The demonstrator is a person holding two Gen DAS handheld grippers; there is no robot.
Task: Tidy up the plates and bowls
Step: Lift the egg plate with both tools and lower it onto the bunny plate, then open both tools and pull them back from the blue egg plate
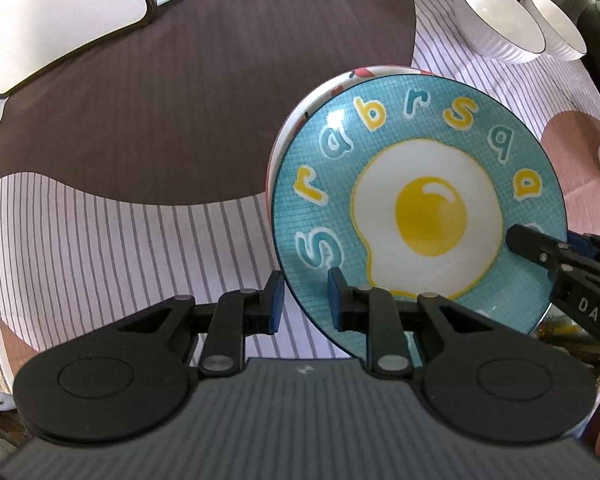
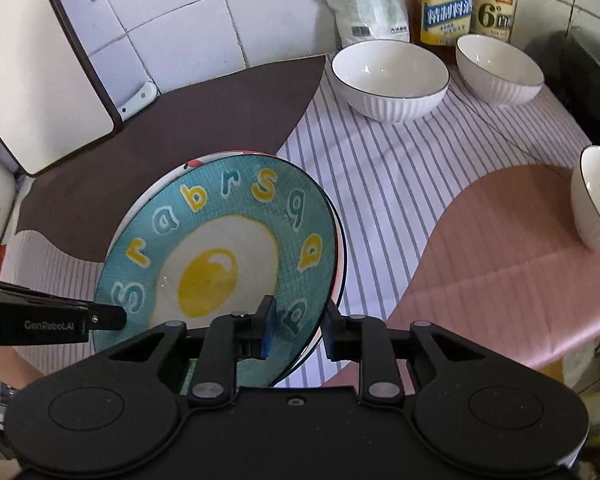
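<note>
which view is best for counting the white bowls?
Right wrist. It shows three: two whole bowls at the back by the bottles, and a third cut by the right edge. Left wrist squeezes the same three into its top-right corner, one overlapping another, one barely visible.

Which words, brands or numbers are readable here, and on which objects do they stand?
"DAS": right claw, on its arm.
"GenRobot.AI": left claw, on its arm.
"6°": pale-label bottle.
Loose letters s, r, a, b, q: egg plate.
Yellow bottle, white bag: Chinese print, too blurred.
</note>
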